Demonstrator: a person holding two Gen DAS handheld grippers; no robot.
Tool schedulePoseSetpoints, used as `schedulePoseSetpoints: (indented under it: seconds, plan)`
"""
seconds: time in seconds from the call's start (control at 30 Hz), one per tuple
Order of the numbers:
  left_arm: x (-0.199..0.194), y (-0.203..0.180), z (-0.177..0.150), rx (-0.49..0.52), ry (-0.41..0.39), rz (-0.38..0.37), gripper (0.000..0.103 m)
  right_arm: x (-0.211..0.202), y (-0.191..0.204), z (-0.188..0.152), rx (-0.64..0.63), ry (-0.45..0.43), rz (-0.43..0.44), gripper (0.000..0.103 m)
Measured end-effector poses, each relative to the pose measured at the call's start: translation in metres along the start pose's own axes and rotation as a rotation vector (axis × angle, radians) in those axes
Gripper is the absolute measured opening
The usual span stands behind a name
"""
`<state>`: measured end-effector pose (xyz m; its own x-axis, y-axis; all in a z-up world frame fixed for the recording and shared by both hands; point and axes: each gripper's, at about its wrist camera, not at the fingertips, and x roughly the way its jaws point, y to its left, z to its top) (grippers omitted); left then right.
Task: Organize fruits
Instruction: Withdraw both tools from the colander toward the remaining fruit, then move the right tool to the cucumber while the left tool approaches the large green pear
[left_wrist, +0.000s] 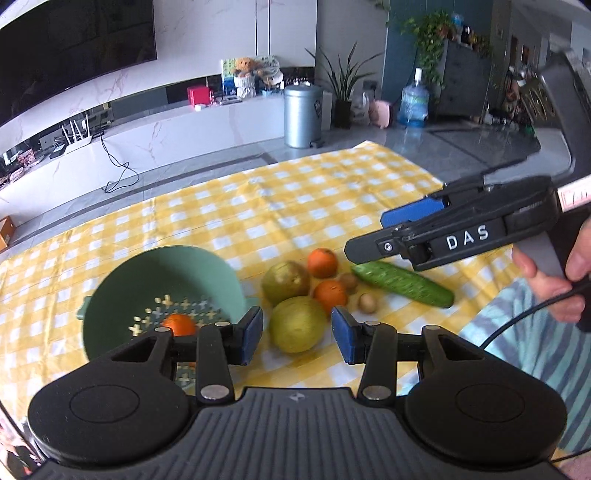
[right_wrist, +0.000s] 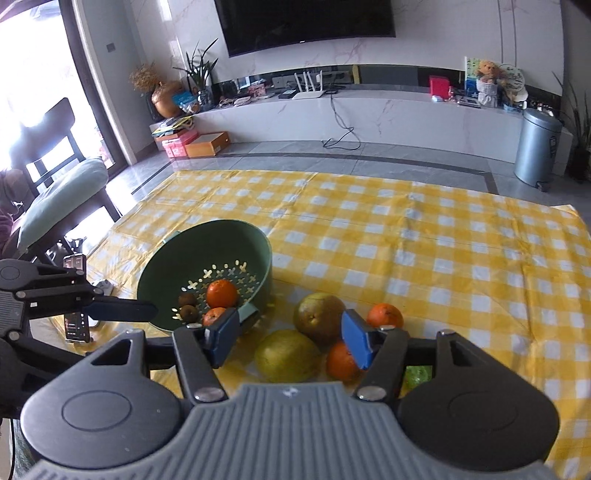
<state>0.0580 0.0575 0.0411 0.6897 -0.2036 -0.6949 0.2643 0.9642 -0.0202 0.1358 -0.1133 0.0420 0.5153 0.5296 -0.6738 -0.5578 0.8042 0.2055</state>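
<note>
The surface (right_wrist: 443, 236) carries a green colander (right_wrist: 207, 236), with loose fruit just right of it. The nearest pear (left_wrist: 295, 325) lies ahead between the open, empty left tool (left_wrist: 297, 336) (right tool (right_wrist: 290, 338) equally open, empty). Only the right view shows the colander's small brown fruits (right_wrist: 188, 306)

Each hand-held gripper is matte black with a ribbed grey base, round side discs, silver screws and blue finger pads (left_wrist: 251, 334). The right hand-held gripper (left_wrist: 373, 236) bears white "DAS" lettering and trails a black cable (left_wrist: 517, 325); its holder wears a teal-striped sleeve (left_wrist: 517, 347).
</note>
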Motion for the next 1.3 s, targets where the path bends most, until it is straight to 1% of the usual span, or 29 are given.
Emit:
schedulePoseSetpoints:
  seconds: [0.1,0.2,0.37,0.43,0.5,0.53,0.77,0.8,0.83,0.9,1.0,1.07,1.13,1.17,1.23,1.3]
  plan:
    - [0.002,-0.014,-0.006,-0.027,-0.040,0.000,0.051,-0.012,-0.010,-0.021,0.040,-0.037,-0.031,0.059]
    - [0.009,-0.027,-0.012,-0.032,-0.062,0.012,0.052,-0.017,-0.020,-0.043,0.083,-0.070,-0.067,0.061]
    - [0.027,-0.037,-0.024,-0.043,-0.054,0.029,0.054,-0.015,-0.028,-0.076,0.113,-0.107,-0.134,0.061]
    - [0.033,-0.038,-0.029,-0.060,-0.054,0.045,0.058,-0.010,-0.030,-0.084,0.114,-0.112,-0.157,0.061]
    - [0.039,-0.039,-0.033,-0.072,-0.059,0.070,0.060,-0.003,-0.032,-0.090,0.109,-0.112,-0.176,0.061]
    - [0.042,-0.038,-0.035,-0.078,-0.061,0.081,0.063,0.000,-0.033,-0.092,0.111,-0.112,-0.176,0.061]
    - [0.066,-0.033,-0.043,-0.136,-0.048,0.135,0.071,0.017,-0.036,-0.098,0.116,-0.141,-0.176,0.061]
    - [0.069,-0.033,-0.044,-0.139,-0.045,0.142,0.071,0.018,-0.038,-0.097,0.124,-0.144,-0.179,0.062]
    - [0.073,-0.033,-0.045,-0.139,-0.042,0.147,0.071,0.020,-0.039,-0.097,0.133,-0.144,-0.185,0.067]
    - [0.080,-0.032,-0.046,-0.140,-0.030,0.161,0.072,0.024,-0.041,-0.096,0.146,-0.132,-0.201,0.070]
    - [0.091,-0.030,-0.047,-0.142,-0.017,0.172,0.072,0.035,-0.042,-0.095,0.145,-0.089,-0.236,0.070]
    - [0.096,-0.029,-0.047,-0.145,-0.010,0.178,0.072,0.042,-0.045,-0.094,0.153,-0.052,-0.289,0.071]
    - [0.099,-0.028,-0.048,-0.138,-0.004,0.181,0.073,0.050,-0.052,-0.092,0.189,-0.003,-0.362,0.072]
    - [0.101,-0.028,-0.048,-0.134,-0.002,0.185,0.073,0.054,-0.058,-0.091,0.215,0.019,-0.377,0.072]
    - [0.103,-0.027,-0.048,-0.126,0.000,0.189,0.074,0.056,-0.068,-0.089,0.256,0.042,-0.366,0.072]
    - [0.104,-0.027,-0.047,-0.120,0.000,0.185,0.074,0.057,-0.077,-0.084,0.258,0.065,-0.365,0.072]
